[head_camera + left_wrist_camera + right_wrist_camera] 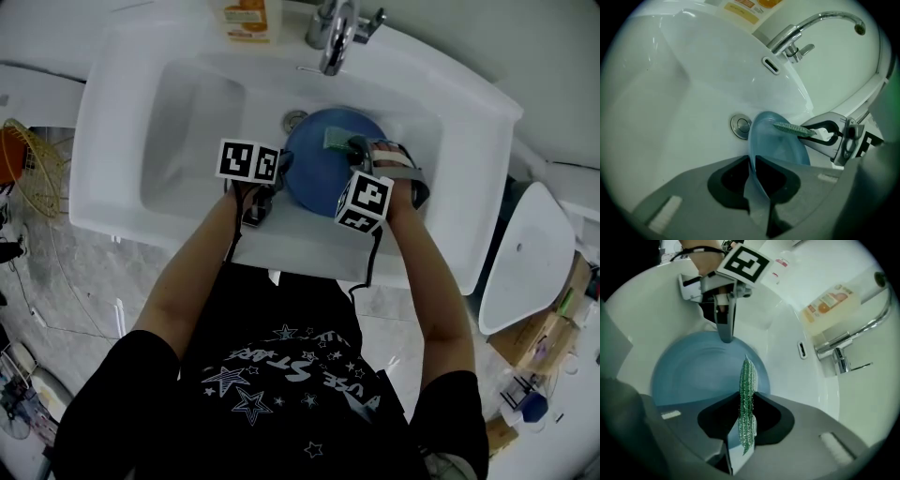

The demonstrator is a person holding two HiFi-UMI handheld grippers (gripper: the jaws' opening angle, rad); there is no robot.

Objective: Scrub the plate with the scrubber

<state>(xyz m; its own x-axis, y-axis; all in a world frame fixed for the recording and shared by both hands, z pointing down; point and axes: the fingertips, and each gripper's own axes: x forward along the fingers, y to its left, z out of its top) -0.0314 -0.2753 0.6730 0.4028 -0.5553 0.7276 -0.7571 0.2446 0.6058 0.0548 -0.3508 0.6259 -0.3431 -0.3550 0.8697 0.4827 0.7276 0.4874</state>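
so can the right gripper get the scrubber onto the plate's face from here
Probably yes: the face of the plate lies open just ahead of the scrubber in the right gripper, and the left gripper clamps only its rim.

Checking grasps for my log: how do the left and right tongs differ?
Left tongs grip the blue plate by its rim; right tongs grip the green scrubber. Left tongs sit at the plate's edge; right tongs reach over its face. Both are shut and work inside the sink.
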